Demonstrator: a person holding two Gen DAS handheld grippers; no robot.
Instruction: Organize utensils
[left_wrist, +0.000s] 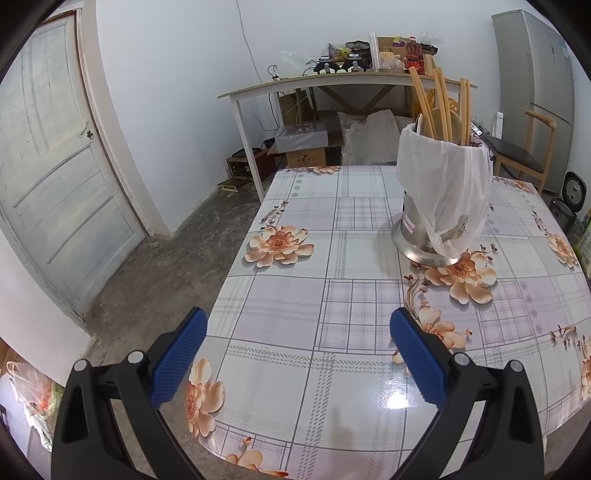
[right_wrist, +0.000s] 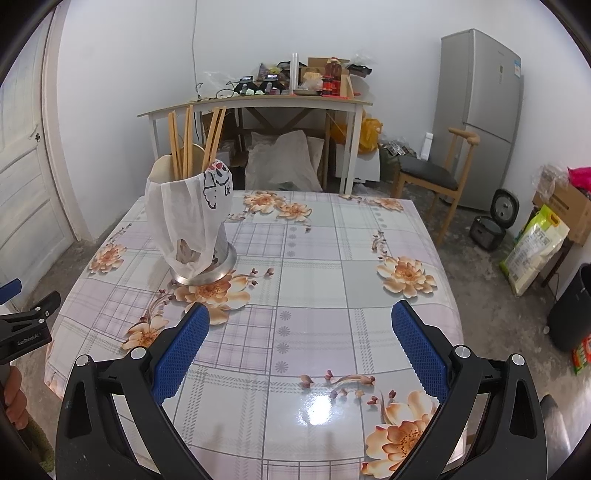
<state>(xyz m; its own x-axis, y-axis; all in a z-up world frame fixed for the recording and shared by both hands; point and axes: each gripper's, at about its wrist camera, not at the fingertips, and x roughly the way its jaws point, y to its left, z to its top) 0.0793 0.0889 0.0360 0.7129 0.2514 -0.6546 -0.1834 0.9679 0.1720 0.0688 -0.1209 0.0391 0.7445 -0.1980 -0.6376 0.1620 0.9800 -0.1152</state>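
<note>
Claws left (left_wrist: 298, 336) and right (right_wrist: 300, 328) gape empty above table (right_wrist: 314, 258).

A fridge (right_wrist: 480, 110), wooden chair (right_wrist: 432, 177) and cluttered side table (right_wrist: 258, 103) line the wall.

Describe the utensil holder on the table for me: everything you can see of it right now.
The utensil holder is a shiny metal cylinder with a flared round base, standing upright on the floral tablecloth. A thin white plastic bag drapes over its rim and down most of its sides; the right wrist view shows a black-and-red print on it. Several long wooden chopsticks and pale rounded utensil ends stick up, leaning. Neither gripper touches it.
</note>
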